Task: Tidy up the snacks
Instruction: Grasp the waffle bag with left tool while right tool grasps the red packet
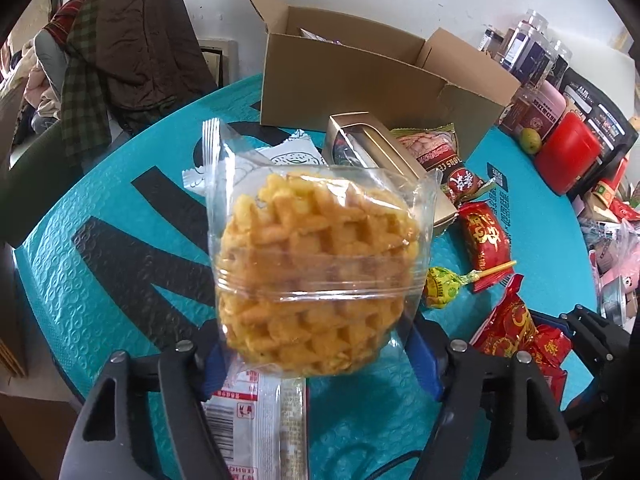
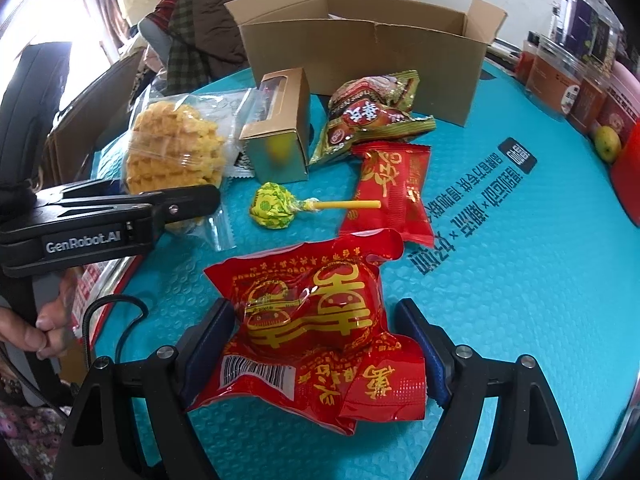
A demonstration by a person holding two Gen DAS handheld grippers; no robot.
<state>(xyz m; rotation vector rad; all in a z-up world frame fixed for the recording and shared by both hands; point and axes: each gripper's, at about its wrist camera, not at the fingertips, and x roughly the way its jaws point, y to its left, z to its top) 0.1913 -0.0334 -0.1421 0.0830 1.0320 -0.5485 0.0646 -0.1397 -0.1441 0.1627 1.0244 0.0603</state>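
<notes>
The left gripper (image 1: 320, 344) pinches a clear-bagged waffle snack (image 1: 316, 272), lifted above the teal table (image 1: 120, 264); the right gripper (image 2: 316, 344) stands spread around a large red packet (image 2: 312, 340) lying flat, fingers near its edges; between these and the open cardboard box (image 2: 360, 56) lie one lollipop (image 2: 272, 206), one gold window box (image 2: 280, 128), one smaller red packet (image 2: 392, 188) and one green-edged bag (image 2: 368, 112).
</notes>
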